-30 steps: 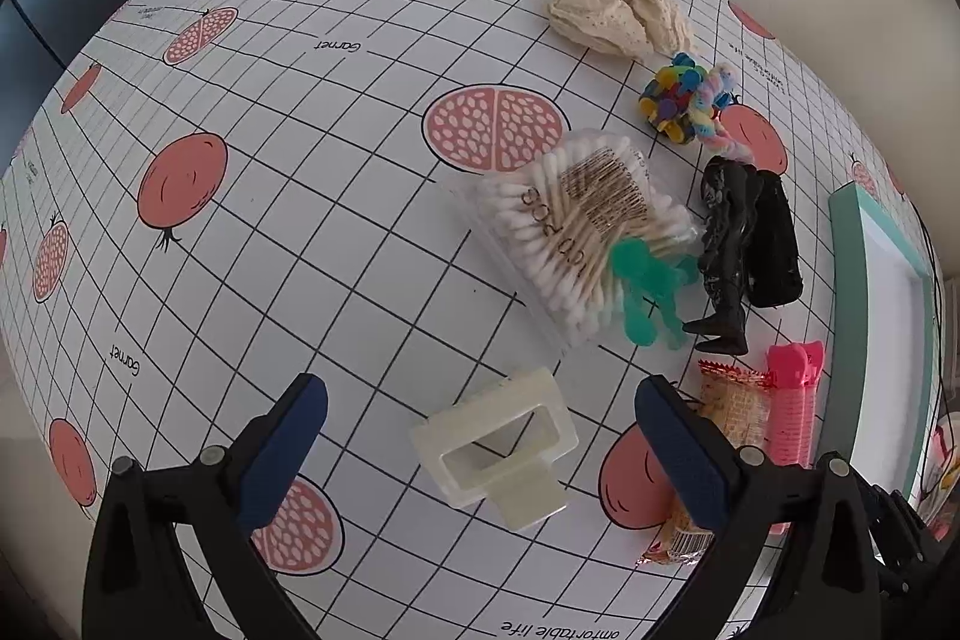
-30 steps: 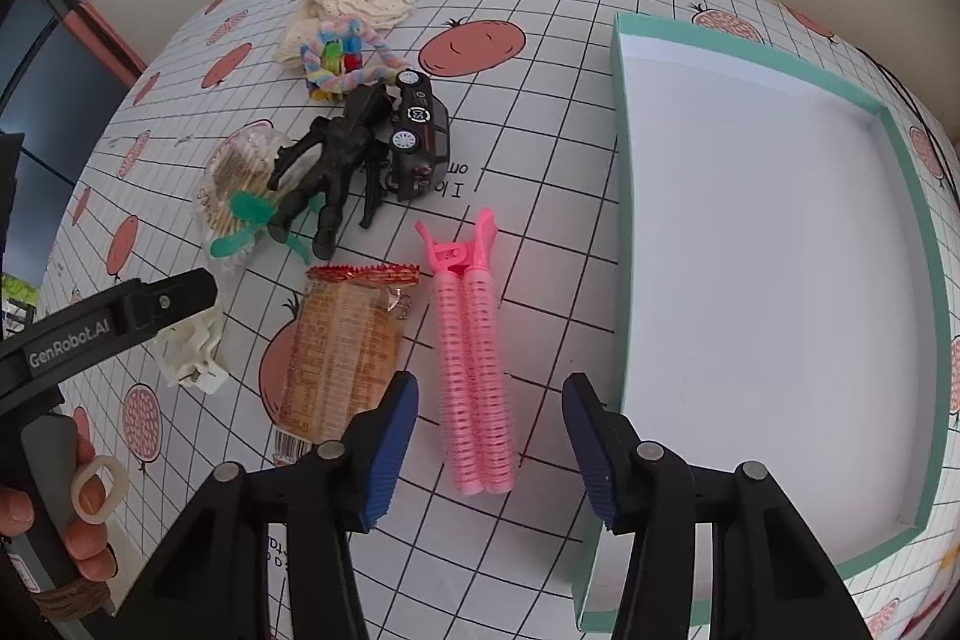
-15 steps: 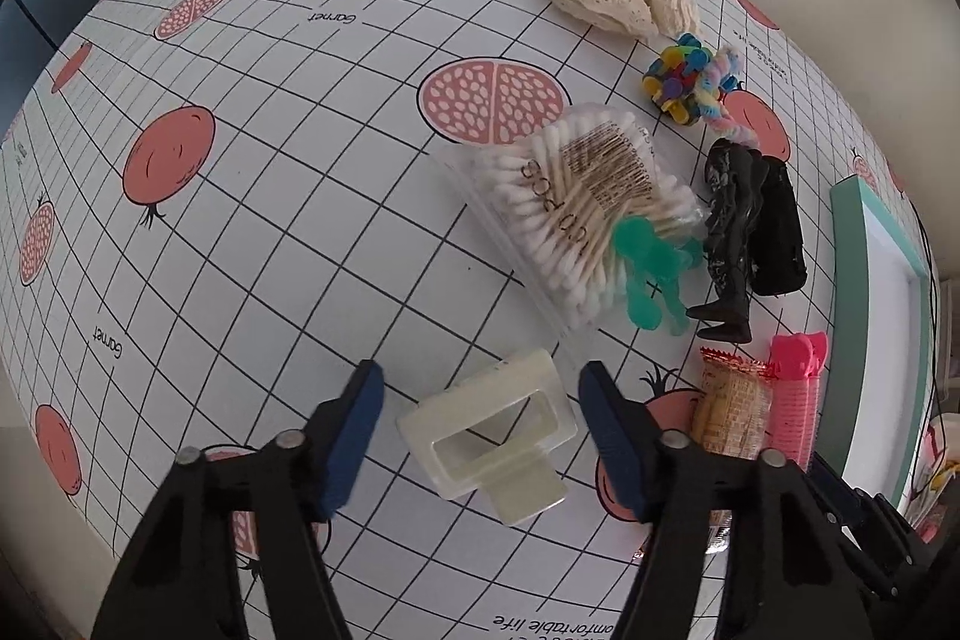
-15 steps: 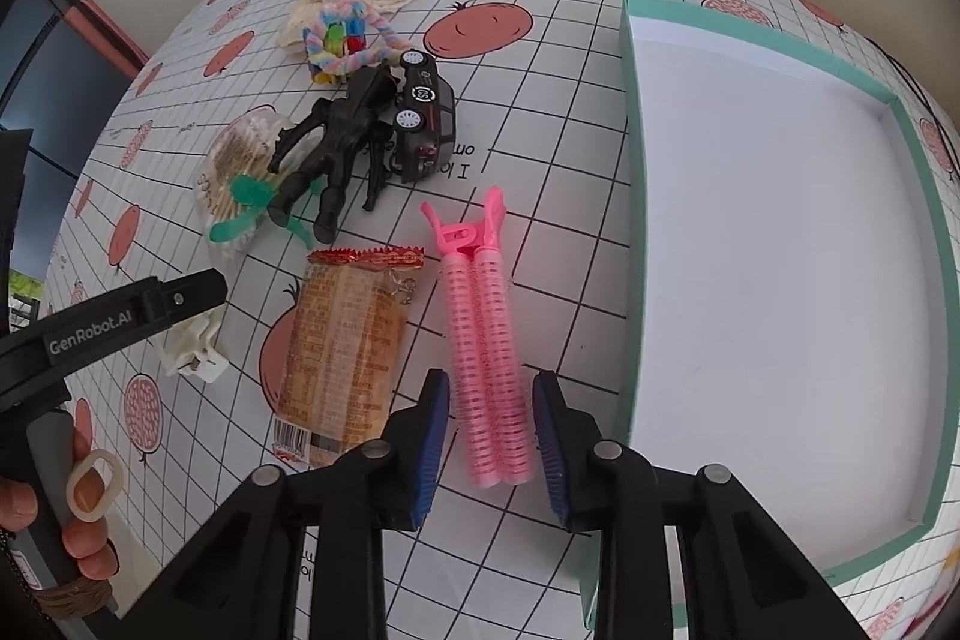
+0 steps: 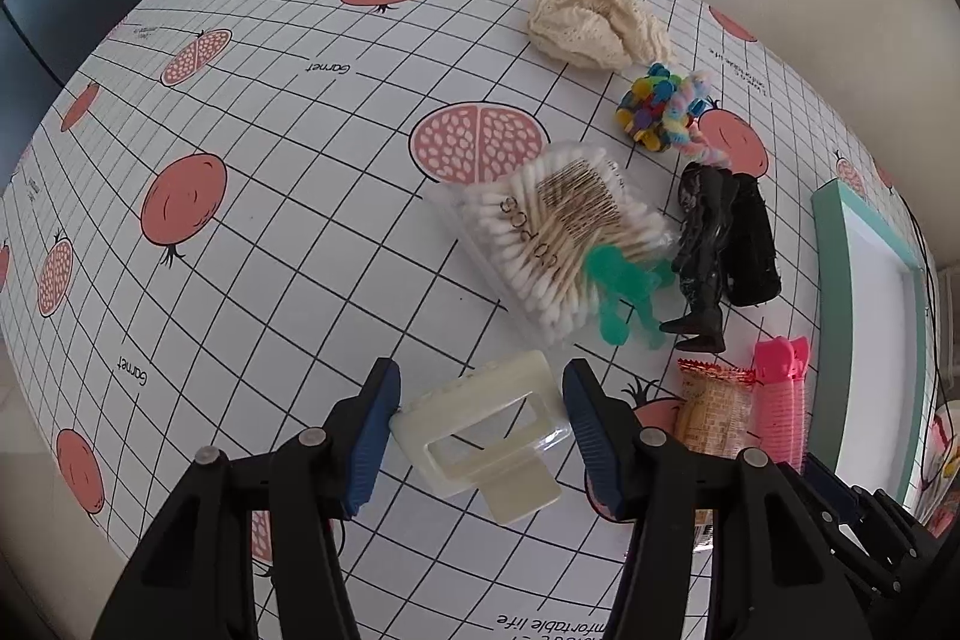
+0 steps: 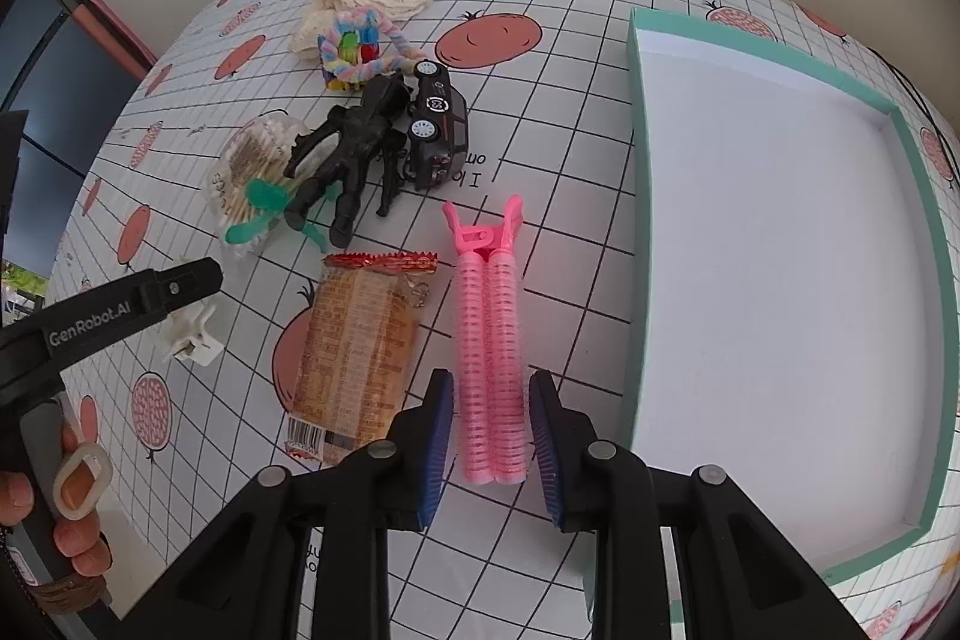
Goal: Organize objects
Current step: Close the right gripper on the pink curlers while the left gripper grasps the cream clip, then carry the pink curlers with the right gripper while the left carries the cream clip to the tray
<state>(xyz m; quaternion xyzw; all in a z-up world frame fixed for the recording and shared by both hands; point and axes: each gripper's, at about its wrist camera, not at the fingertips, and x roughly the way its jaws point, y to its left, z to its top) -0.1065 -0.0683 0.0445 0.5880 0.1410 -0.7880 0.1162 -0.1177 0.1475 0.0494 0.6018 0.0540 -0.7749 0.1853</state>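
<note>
On pomegranate-print gridded tablecloth [image 6: 570, 148], empty teal-rimmed white box [image 6: 936, 244] at right, clutter unsorted; right gripper [image 6: 489, 436] pinched on pink ribbed hair-roller clip [image 6: 489, 340], left gripper [image 5: 477, 430] clamping cream plastic claw clip [image 5: 480, 430].

"GenRobot.AI" on left claw [image 6: 180, 307]; "Garnet" on tablecloth [image 5: 240, 160]

Sitting on the bench [image 6: 600, 160] are one pink hair clip [image 6: 489, 358], one cream clip [image 5: 483, 430], one snack packet [image 6: 354, 358], one toy car [image 6: 438, 124], one black figure [image 6: 351, 154] and one tray [image 6: 636, 232].
</note>
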